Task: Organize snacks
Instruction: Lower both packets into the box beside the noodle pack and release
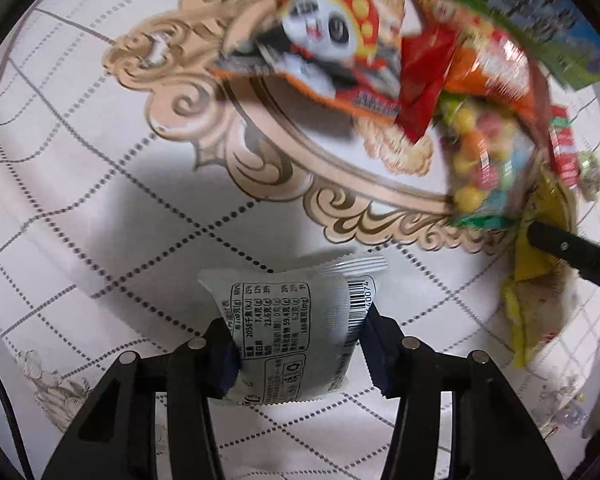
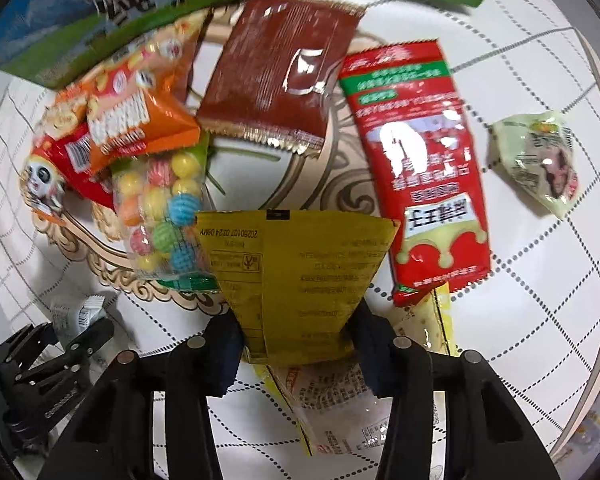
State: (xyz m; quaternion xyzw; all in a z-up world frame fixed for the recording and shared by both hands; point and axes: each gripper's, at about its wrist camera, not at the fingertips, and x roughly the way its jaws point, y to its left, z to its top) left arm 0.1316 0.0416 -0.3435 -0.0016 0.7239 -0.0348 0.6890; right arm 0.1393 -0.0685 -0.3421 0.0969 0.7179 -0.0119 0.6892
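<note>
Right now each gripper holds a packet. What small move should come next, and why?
Probably lift the yellow packet straight up: the right gripper is shut on it, yet another packet lies beneath. The left gripper already grips the white packet.

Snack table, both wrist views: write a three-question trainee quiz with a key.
1. True or false: the left gripper holds a white packet.
2. What colour is the packet in the right gripper?
3. The bag of coloured candy balls lies: A) beside the orange snack bag; B) on the pale green packet; C) in a gripper.

Key: 1 true; 2 yellow; 3 A.
</note>
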